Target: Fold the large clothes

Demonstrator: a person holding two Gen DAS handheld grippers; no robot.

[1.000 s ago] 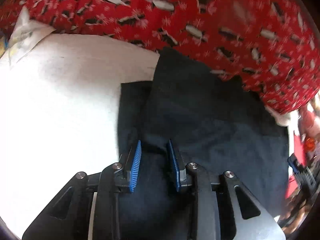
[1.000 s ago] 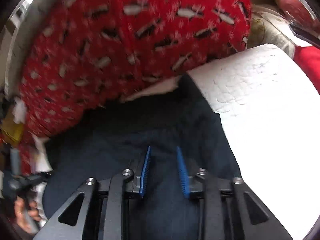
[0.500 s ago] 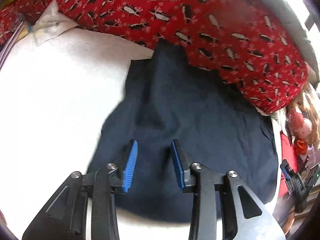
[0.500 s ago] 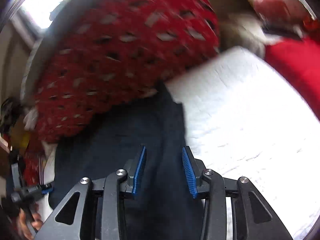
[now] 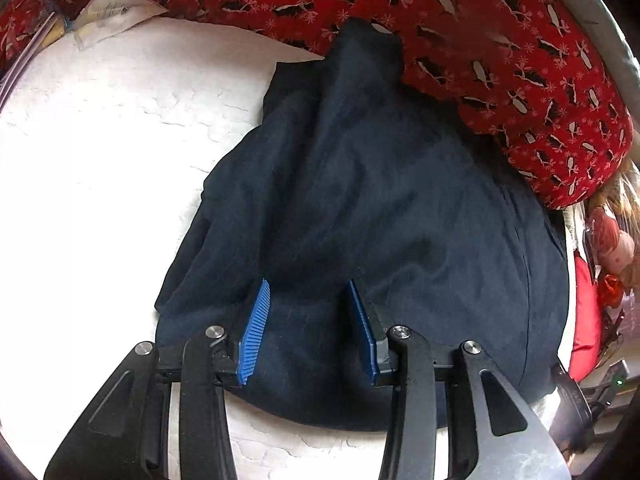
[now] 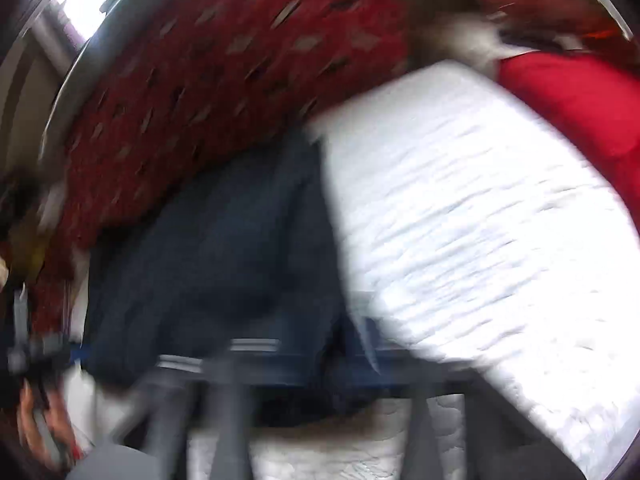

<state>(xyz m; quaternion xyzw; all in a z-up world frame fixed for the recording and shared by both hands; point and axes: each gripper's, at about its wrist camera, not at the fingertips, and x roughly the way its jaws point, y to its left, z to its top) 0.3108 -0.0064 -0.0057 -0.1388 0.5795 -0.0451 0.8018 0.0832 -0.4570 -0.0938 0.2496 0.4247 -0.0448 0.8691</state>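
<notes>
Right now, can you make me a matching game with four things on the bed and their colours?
Things:
1. garment
2. blanket
3. mattress
4. left gripper pads

Colours:
A. white
B. blue
C. dark navy
D. red with black-and-white shapes

Pairs: 1-C, 2-D, 3-A, 4-B
</notes>
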